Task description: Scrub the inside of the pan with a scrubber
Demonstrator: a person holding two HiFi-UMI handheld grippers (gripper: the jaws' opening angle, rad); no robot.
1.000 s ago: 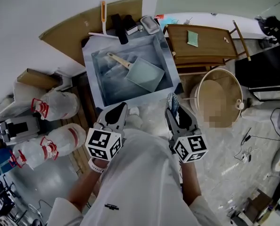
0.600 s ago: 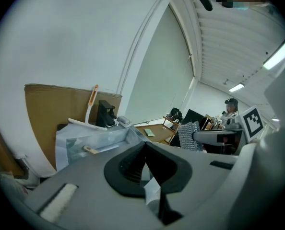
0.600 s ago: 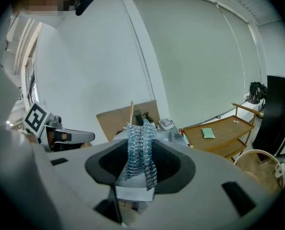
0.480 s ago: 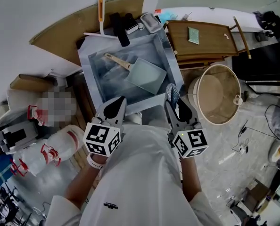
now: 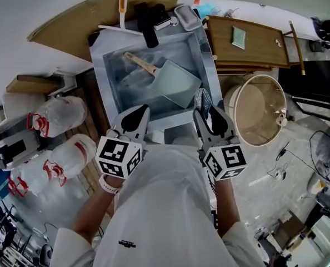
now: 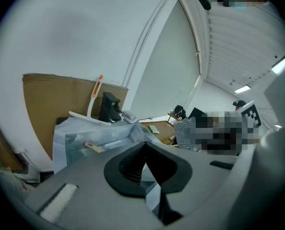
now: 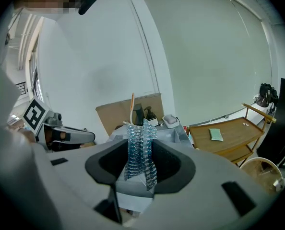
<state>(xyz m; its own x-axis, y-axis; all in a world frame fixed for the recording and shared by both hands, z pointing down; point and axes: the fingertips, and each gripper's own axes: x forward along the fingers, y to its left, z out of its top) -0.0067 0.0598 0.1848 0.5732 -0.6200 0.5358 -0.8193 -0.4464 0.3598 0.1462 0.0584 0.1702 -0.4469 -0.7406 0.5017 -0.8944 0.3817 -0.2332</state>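
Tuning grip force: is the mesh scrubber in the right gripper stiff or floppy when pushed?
Probably floppy: the scrubber is open knitted mesh, squeezed narrow where the right gripper pinches it. Likely light, and it may fold under a hard push.

Left gripper (image 6: 145, 146) has its jaws pressed together, nothing between them. Past the tips sits a metal sink (image 6: 68, 134) with a wooden handle (image 6: 93, 147) lying in it, and cardboard (image 6: 51, 104) leaning behind.
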